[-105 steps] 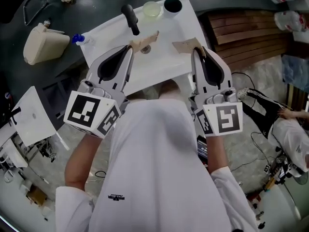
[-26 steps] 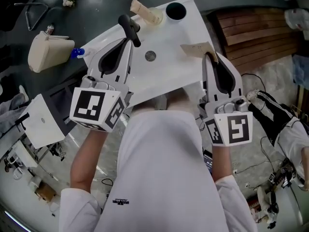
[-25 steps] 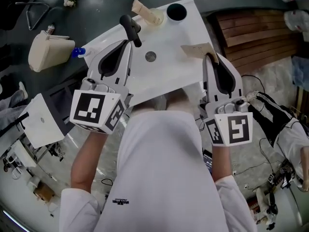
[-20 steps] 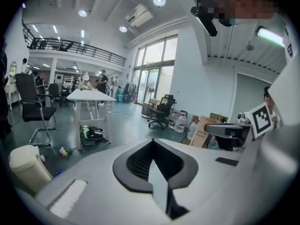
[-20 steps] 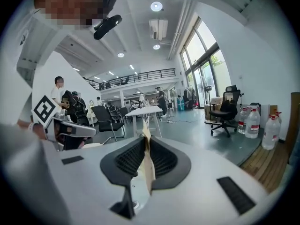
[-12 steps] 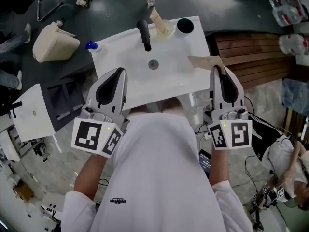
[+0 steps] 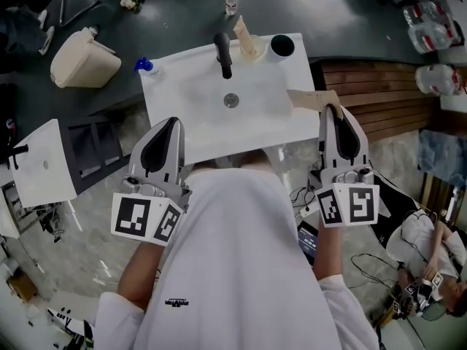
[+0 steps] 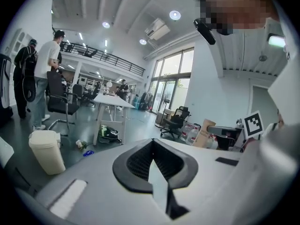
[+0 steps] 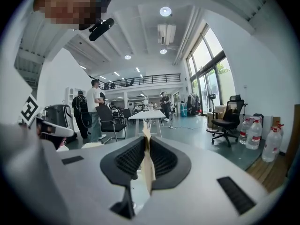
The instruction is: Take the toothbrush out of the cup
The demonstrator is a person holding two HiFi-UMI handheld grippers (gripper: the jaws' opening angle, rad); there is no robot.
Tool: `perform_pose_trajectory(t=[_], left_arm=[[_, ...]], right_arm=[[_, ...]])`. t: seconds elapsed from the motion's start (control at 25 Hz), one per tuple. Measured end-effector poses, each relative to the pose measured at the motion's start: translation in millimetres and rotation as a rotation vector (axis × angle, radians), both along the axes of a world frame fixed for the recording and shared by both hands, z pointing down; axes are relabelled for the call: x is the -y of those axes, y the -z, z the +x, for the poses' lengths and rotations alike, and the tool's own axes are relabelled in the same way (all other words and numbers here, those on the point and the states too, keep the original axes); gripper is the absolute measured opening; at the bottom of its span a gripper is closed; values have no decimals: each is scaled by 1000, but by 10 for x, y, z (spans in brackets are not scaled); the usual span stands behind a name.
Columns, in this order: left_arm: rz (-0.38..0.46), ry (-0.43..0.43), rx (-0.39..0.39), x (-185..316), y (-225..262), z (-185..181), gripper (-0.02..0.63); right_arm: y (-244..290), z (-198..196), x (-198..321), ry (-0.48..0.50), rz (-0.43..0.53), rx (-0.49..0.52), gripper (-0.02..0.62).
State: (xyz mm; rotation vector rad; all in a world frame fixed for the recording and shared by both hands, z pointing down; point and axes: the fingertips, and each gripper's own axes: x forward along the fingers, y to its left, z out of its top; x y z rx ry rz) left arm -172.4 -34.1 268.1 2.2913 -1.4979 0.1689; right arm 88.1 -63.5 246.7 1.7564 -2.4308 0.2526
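A pale yellow cup stands at the back of the white sink top, right of the black tap. A flat beige toothbrush piece leans out of it. My left gripper is shut and holds nothing, hovering at the sink's near left edge, far from the cup. Its jaws point out over the room. My right gripper is shut on a flat beige card at the sink's right edge. The card's thin edge shows between that gripper's jaws.
A black cup stands right of the yellow one; the drain is mid-basin. A beige bin and blue object lie left, a bottle behind, wooden slats right, a white stand near left. People stand across the room.
Earlier my left gripper held the beige piece over the basin; it now stands in the cup. Both grippers have drawn back toward the sink's near edge. The right one keeps its card.
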Motion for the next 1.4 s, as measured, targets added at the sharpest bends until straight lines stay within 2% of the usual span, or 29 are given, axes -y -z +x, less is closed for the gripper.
perform_pose_trajectory(t=[0.72,1.12,1.4], left_arm=[[4,32,-10,46,26,-53,5],[-9,35,-3,160,-16,49,5],[-25,27,4,266,-18,165,5]], right_arm=[[-28,-15,337,16,17,-9,32],[-42,-40,893,22,118,-12,32],[-398,30,1381,-1,81,28,32]])
